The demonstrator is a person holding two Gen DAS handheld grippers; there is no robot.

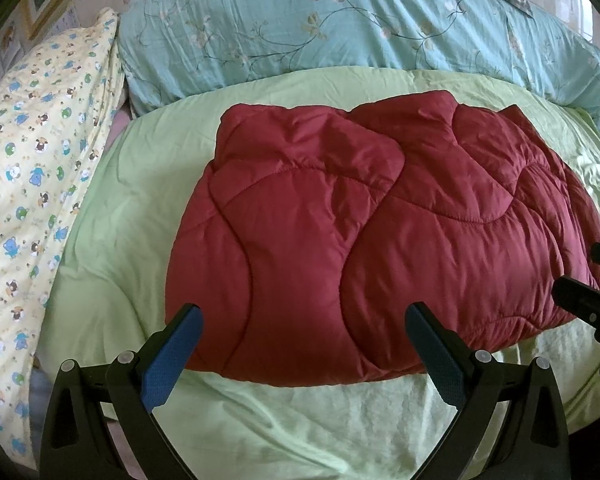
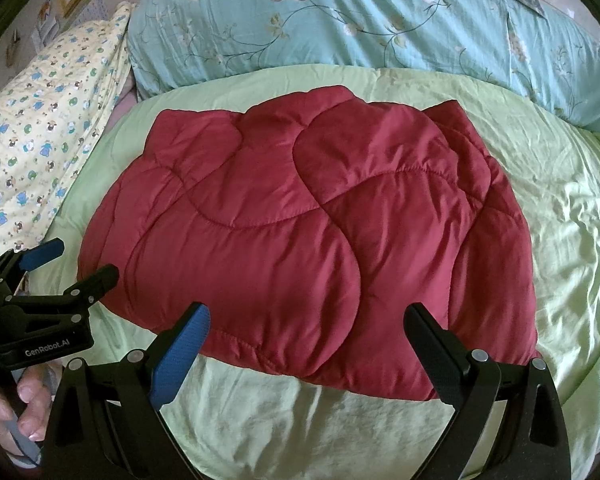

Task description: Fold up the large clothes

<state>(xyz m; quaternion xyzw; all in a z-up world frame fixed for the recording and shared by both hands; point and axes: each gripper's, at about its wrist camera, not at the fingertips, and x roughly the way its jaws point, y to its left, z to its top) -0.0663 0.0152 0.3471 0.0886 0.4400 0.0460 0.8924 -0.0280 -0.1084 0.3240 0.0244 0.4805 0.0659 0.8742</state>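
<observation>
A folded maroon quilted coat (image 1: pixel 380 240) was laid on the green sheet (image 1: pixel 300 420). The left claw (image 1: pixel 304 320) and right claw (image 2: pixel 306 320) were held wide open, empty, at the coat's near edge.

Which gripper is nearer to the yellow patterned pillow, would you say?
Left. The left gripper hangs over the red jacket on the side toward the pillow; the right gripper is farther across.

The left gripper (image 1: pixel 304 312) is hovering low in its frame, fingers spread wide apart. The right gripper (image 2: pixel 308 312) is doing likewise. A hand (image 2: pixel 16 412) is gripping the handle at lower left.
</observation>
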